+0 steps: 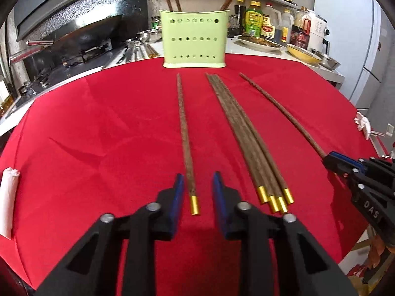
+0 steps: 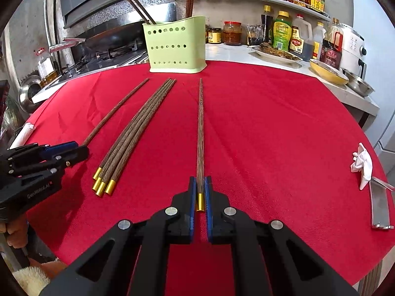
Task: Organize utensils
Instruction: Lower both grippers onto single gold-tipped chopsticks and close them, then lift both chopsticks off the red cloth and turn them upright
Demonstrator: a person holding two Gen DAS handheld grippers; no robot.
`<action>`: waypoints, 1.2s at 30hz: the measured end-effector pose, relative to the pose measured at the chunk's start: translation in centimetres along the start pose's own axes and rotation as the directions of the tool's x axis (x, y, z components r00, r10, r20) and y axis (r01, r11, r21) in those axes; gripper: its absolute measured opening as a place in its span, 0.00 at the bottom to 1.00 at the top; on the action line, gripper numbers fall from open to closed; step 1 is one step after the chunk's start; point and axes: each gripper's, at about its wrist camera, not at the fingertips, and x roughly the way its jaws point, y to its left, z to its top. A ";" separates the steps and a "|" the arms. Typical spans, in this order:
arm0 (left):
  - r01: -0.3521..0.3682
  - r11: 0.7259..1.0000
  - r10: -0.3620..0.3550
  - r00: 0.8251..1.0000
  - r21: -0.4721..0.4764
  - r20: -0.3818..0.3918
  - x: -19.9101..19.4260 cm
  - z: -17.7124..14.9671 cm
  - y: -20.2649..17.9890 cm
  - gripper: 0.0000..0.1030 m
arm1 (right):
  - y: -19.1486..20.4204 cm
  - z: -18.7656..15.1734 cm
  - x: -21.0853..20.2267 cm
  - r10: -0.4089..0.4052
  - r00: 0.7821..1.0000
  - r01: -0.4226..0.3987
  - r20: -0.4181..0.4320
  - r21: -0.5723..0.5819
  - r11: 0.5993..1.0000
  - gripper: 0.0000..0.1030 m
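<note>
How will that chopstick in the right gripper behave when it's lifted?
The chopstick looks stiff and probably light: thin, straight wood. Gripped at its gold-capped end by the right gripper, its long free length may droop or pivot. Its smooth cap could slip.

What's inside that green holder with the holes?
The green holder has wooden chopsticks standing in it, gold-capped ends up, some leaning left, some upright. Their lower parts and anything else inside are hidden by its wall.

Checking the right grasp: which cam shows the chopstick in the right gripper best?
Right wrist. The chopstick lies full length, gold cap between the shut pads of the right gripper. Left wrist shows it at the edge, cap end hidden by the gripper.
</note>
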 end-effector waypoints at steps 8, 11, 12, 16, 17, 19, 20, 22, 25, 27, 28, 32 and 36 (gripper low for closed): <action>-0.026 0.999 0.026 1.000 0.042 0.001 -1.0 -1.0 0.5 0.07 | -0.1 -0.5 -0.4 0.025 1.000 -0.025 0.012 0.018 1.000 0.12; -0.027 0.999 0.028 1.000 0.030 -0.006 -1.5 -1.5 1.2 0.07 | -0.3 -0.8 -0.6 0.050 0.999 -0.050 0.015 0.032 0.998 0.15; -0.022 0.999 0.022 1.000 0.029 -0.009 -1.6 -1.6 1.3 0.07 | -0.3 -0.9 -0.7 0.051 0.999 -0.052 0.018 0.032 0.998 0.16; -0.026 0.999 0.026 1.000 0.029 -0.008 -1.7 -1.7 1.3 0.07 | 0.1 -1.1 -0.7 0.025 0.999 -0.026 0.036 0.018 1.000 0.16; -0.032 0.999 0.032 0.999 0.034 -0.008 -1.6 -1.7 1.1 0.07 | 0.2 -1.2 -0.7 0.018 0.999 -0.019 0.041 0.013 1.000 0.15; -0.049 0.998 0.049 0.999 0.048 -0.004 -1.7 -1.8 0.9 0.07 | 0.6 -1.4 -0.8 0.005 0.999 -0.005 0.053 -0.014 1.000 0.14; -0.052 0.997 0.052 0.999 0.052 0.000 -1.6 -1.8 0.8 0.07 | 0.7 -1.4 -0.8 0.011 0.998 -0.010 0.057 -0.017 1.000 0.10; -0.056 0.998 0.055 0.998 0.043 0.005 -1.7 -1.9 1.0 0.07 | 0.8 -1.4 -0.9 0.010 0.998 -0.009 0.060 -0.017 1.000 0.07; -0.047 0.999 0.047 0.999 0.024 0.025 -2.3 -1.7 1.5 0.07 | 0.3 -1.4 -1.1 0.021 0.998 -0.021 0.063 0.002 1.000 0.07; -0.047 0.999 0.046 0.997 0.011 0.055 -3.2 -1.5 2.0 0.07 | 0.1 -1.1 -1.7 0.026 0.997 -0.027 0.079 0.010 1.000 0.07; -0.049 0.999 0.049 0.997 0.007 0.067 -3.6 -1.5 2.1 0.07 | 0.0 -1.0 -2.1 0.027 0.996 -0.028 0.090 0.011 1.000 0.07; -0.048 0.999 0.048 0.990 -0.001 0.132 -5.8 -1.0 2.7 0.07 | -0.2 0.0 -4.3 0.031 0.989 -0.033 0.147 0.016 0.999 0.07; -0.037 0.999 0.038 0.977 -0.011 0.212 -8.4 0.1 3.3 0.07 | -0.3 1.2 -7.0 0.037 0.975 -0.041 0.219 0.014 0.999 0.07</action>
